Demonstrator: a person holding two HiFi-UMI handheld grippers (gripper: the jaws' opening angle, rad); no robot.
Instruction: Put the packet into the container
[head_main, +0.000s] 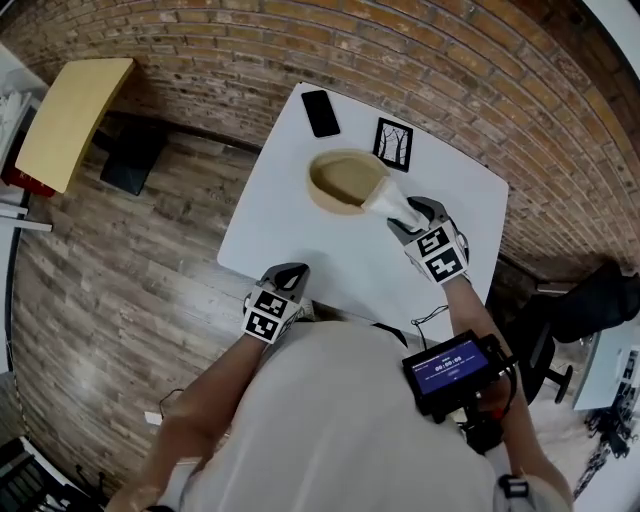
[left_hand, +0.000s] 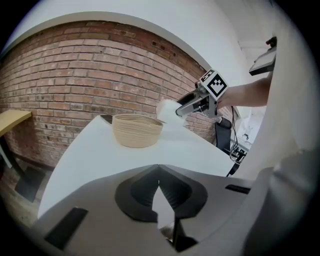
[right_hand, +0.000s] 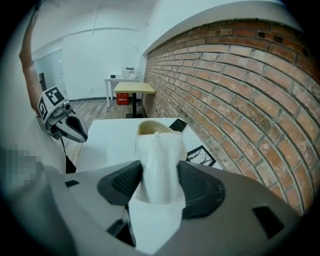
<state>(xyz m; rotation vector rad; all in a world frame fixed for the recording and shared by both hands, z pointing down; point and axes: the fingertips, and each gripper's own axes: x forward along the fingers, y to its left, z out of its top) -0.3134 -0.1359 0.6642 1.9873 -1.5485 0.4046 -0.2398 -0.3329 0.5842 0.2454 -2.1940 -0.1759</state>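
Pressure from your right gripper (head_main: 405, 215) is what keeps the soft white packet (right_hand: 159, 160) off the table; its jaws stand fairly wide, yet both dark ribbed pads (right_hand: 122, 182) press into the packet's sides, pinching it at mid-length so its top end juts out ahead of the tips and its lower end hangs loose behind them. That grip suits a limp thing; the packet looks like thin paper or film, creased and slightly pillowed, and I judge it would fold or slip if you took it by a corner.

You hold it tilted downward, with its leading end at the near rim of the round, tan, coiled-fibre container (head_main: 345, 178); from the head view it overlaps the rim, though I cannot tell whether it touches. The container is shallow, bowl-shaped and ridged in rings, with a wide, bare mouth, so the packet should drop in without careful aiming once it is over the hollow.

Your left gripper (head_main: 290, 272) sits well apart at the near edge of the smooth white tabletop (head_main: 300, 230), out of the way of the carrying hand; its jaws are pressed together at the tips with nothing between them, so it has no part in this step.

Beyond the container lie a flat black phone (head_main: 321, 112) and a small square black-bordered card with a tree print (head_main: 393, 143), both clear of the path.
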